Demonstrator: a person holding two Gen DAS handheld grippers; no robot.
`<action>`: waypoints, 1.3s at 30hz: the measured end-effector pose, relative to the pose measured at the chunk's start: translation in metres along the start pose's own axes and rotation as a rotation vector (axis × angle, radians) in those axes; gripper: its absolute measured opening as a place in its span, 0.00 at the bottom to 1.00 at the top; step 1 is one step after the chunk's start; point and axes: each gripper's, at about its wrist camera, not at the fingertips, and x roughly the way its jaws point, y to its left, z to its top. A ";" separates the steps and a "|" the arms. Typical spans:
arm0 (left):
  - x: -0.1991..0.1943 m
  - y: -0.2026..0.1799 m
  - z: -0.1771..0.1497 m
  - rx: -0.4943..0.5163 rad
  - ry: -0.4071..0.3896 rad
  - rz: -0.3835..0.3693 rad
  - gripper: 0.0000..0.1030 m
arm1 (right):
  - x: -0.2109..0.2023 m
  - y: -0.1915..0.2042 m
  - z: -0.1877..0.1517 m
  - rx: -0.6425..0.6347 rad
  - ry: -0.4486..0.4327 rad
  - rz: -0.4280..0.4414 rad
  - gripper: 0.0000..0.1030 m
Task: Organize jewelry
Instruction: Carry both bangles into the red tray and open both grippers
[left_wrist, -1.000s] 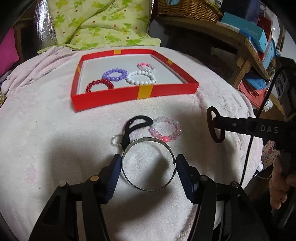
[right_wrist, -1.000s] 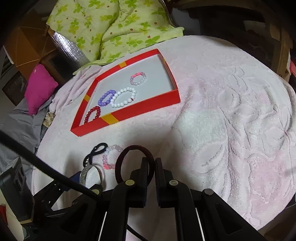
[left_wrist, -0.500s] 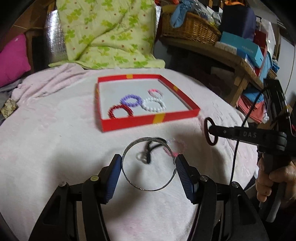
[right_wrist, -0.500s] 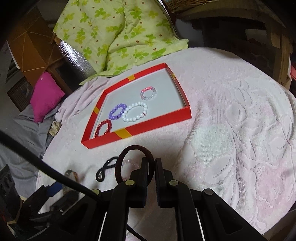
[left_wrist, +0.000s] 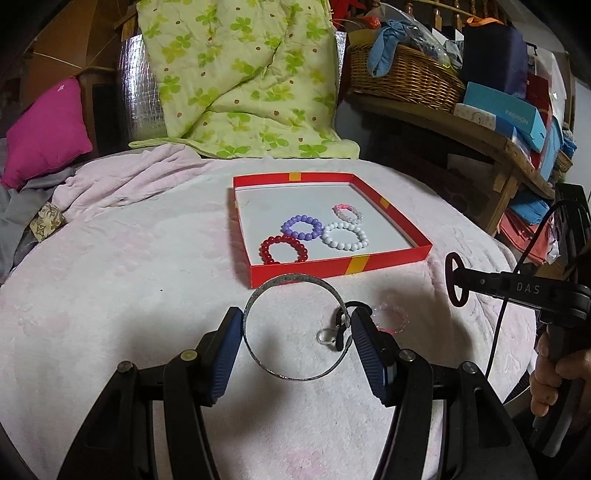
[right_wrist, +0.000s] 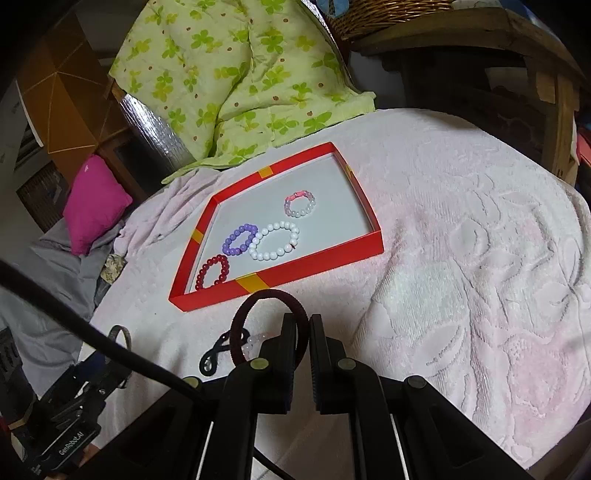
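My left gripper (left_wrist: 297, 330) is shut on a silver bangle (left_wrist: 293, 288), held above the pink cloth in front of the red tray (left_wrist: 332, 268). The tray holds red (left_wrist: 283, 249), purple (left_wrist: 301, 227), white (left_wrist: 345, 236) and pink-white (left_wrist: 347, 213) bead bracelets. My right gripper (right_wrist: 303, 325) is shut on a dark maroon hair band (right_wrist: 258, 306), also seen at the right of the left wrist view (left_wrist: 454, 284). On the cloth lie a black hair tie (right_wrist: 218, 350), a clear ring (left_wrist: 327, 336) and a pink bead bracelet (left_wrist: 393, 317).
A green quilt (left_wrist: 240, 77) and a magenta cushion (left_wrist: 44, 133) lie behind the table. A wooden shelf with a wicker basket (left_wrist: 402, 77) and boxes stands at the right. The table edge falls away at the right.
My left gripper has lifted the silver bangle off the cloth and carried it toward the tray. My right gripper with the hair band has also moved closer to the tray.
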 end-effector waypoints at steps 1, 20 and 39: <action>0.001 -0.001 0.000 0.002 -0.003 -0.004 0.60 | 0.000 0.000 0.000 0.001 -0.002 0.002 0.08; 0.011 -0.019 0.039 0.060 -0.178 -0.042 0.60 | 0.032 -0.009 0.069 0.091 -0.112 0.045 0.08; 0.153 -0.017 0.141 0.098 0.127 -0.043 0.60 | 0.106 -0.024 0.107 0.186 0.001 0.025 0.08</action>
